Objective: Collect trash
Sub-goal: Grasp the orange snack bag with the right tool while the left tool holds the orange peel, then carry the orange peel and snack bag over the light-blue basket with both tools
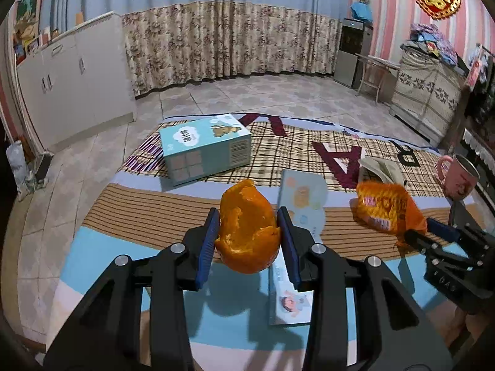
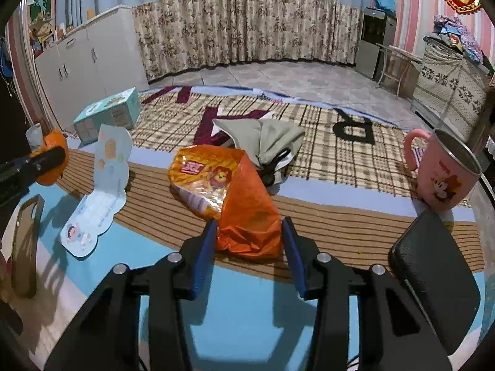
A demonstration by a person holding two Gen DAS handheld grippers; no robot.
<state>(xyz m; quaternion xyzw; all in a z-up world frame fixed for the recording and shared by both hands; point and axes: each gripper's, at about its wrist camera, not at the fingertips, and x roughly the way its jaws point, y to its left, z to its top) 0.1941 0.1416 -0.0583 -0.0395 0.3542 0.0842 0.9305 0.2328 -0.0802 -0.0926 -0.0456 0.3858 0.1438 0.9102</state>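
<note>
Orange peel (image 1: 247, 232) clamped in left tongs (image 1: 247, 238); right tongs (image 2: 250, 241) squeezing orange snack wrapper (image 2: 229, 191).

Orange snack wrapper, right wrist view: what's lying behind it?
Behind the crinkled orange snack wrapper lies a grey-green cloth pouch with a black drawstring. The wrapper covers the pouch's near lower edge.

Large letters "A" and "R" stand on the blanket (image 2: 355, 154).

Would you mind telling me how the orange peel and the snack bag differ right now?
The orange peel is a matte, curled rind held off the blanket in the left gripper; the snack bag is glossy printed plastic, crumpled, lying on the blanket with the right gripper around its end. Both are orange.
</note>
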